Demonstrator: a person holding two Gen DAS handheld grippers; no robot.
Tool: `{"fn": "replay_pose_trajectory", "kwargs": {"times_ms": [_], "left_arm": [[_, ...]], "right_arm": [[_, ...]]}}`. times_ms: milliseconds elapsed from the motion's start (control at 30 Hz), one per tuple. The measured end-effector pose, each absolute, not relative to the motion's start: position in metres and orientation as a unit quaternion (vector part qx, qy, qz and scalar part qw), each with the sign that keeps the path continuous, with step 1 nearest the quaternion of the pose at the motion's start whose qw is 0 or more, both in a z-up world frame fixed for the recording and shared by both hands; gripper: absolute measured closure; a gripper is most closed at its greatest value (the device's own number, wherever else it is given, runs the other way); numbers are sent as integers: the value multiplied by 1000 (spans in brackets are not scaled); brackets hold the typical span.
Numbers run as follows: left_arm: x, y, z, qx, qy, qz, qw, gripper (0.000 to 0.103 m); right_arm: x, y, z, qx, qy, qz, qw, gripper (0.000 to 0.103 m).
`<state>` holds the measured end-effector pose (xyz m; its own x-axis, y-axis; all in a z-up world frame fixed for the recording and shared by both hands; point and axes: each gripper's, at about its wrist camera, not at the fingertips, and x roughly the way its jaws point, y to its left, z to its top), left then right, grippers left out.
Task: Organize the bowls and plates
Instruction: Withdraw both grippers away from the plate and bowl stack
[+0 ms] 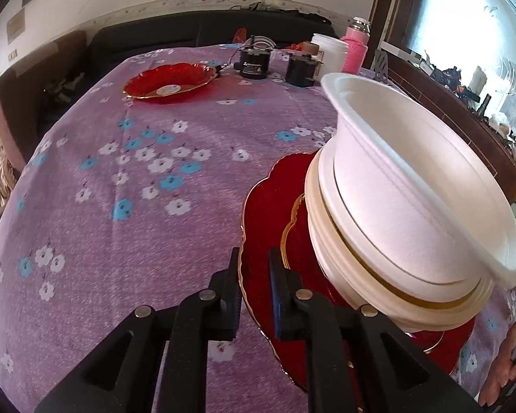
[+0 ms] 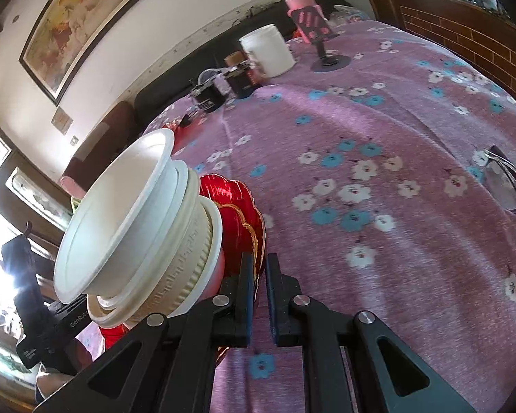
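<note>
Left gripper [image 1: 254, 285] has its fingers clamped on the near rim of the red gold-edged plate [image 1: 258, 213]. Right gripper [image 2: 258, 292] pinches the opposite rim. Two grips keep the load level: a stack of white bowls [image 1: 395, 206] rides on the plate. A second red plate [image 1: 170, 81] sits across the purple floral tablecloth [image 1: 137, 206], the likely destination.

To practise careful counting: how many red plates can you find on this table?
2. One red plate lies alone at the far side; the other red plate, gripped by both grippers, carries the bowl stack, which may hide more.
</note>
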<state>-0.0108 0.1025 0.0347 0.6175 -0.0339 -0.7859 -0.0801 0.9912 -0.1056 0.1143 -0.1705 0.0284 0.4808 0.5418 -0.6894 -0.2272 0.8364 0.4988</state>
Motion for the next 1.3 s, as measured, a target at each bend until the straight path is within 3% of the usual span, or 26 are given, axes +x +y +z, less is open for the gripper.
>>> {"fn": "replay_pose_trajectory", "kwargs": {"times_ms": [567,1133,1300], "left_arm": [[-11,100,28,-66,438,15,896,90],[-67,94,46,-50,399,14,915,86],[-97,81,50,-29,366,20,930,84]], "right_arm": [[112,-174,28,176,452,223,846,93],[61,-185,45,181,441,220,851,93],[28,-178,43,191,431,240,849,76]]}}
